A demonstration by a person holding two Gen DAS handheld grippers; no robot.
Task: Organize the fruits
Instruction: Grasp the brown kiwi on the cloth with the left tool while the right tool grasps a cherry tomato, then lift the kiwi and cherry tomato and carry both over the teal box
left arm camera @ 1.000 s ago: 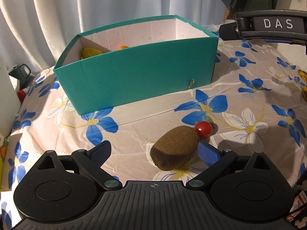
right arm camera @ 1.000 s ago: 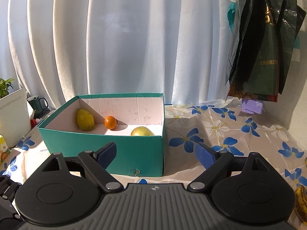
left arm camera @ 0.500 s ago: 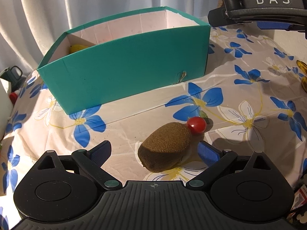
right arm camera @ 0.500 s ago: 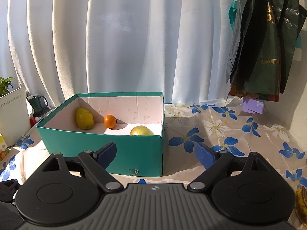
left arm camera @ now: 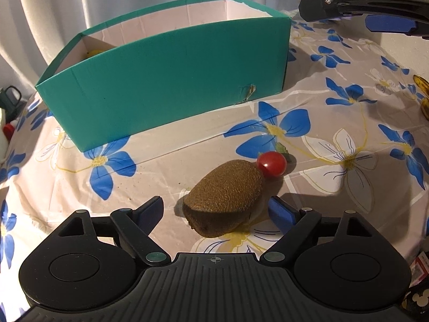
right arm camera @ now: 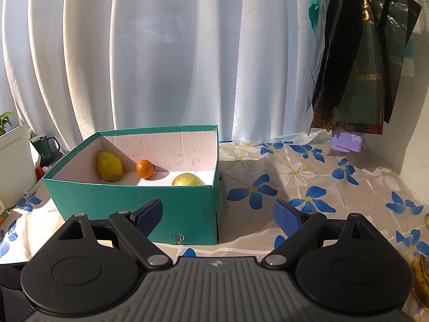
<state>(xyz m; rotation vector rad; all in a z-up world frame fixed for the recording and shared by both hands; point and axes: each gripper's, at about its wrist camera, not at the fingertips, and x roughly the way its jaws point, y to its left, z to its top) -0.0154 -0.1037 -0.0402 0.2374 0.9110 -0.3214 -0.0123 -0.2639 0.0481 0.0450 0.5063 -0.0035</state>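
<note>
Left gripper (left arm camera: 216, 209) is angled down over the flowered tablecloth (left arm camera: 348, 123), its jaws closing around the kiwi (left arm camera: 224, 197), which lies between the blue pads without being pressed yet. A cherry tomato (left arm camera: 271, 163) is seen touching the kiwi at two o'clock. The teal box (left arm camera: 166, 86) is set at eleven o'clock from the kiwi. Right gripper (right arm camera: 217, 214) is held released, with nothing between its pads. Inside the box a yellow pear (right arm camera: 109, 165), a small orange (right arm camera: 145, 169) and another yellow fruit (right arm camera: 187, 180) are found. Banana ends (right arm camera: 421, 276) are seen at four o'clock.
</note>
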